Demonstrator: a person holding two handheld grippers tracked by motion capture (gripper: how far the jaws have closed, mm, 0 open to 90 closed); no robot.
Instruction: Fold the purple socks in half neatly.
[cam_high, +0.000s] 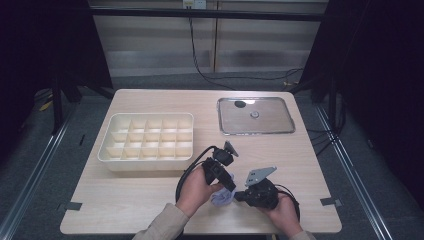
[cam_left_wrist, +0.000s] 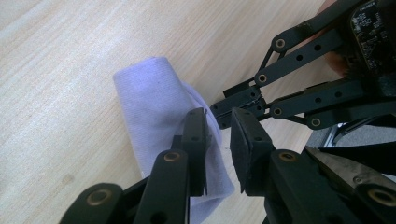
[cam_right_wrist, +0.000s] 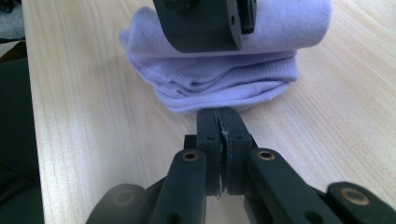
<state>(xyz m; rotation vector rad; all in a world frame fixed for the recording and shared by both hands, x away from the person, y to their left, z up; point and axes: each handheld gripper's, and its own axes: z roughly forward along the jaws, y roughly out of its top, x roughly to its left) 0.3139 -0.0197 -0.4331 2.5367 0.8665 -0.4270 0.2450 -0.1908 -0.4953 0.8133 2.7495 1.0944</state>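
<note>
Folded lilac sock (cam_right_wrist: 219, 79) between left gripper (cam_left_wrist: 219, 140) and closed right gripper (cam_right_wrist: 219, 135)

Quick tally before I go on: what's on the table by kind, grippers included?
Black two-jaw grippers: 2, the left gripper and the right gripper
Folded pale lilac fabric sock: 1
Cream plastic divided organiser tray: 1
Rectangular silver metal tray: 1
Total: 5

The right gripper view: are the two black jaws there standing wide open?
No. The right gripper has its jaws pressed flat together, with no gap, just in front of the folded lilac cloth.
</note>
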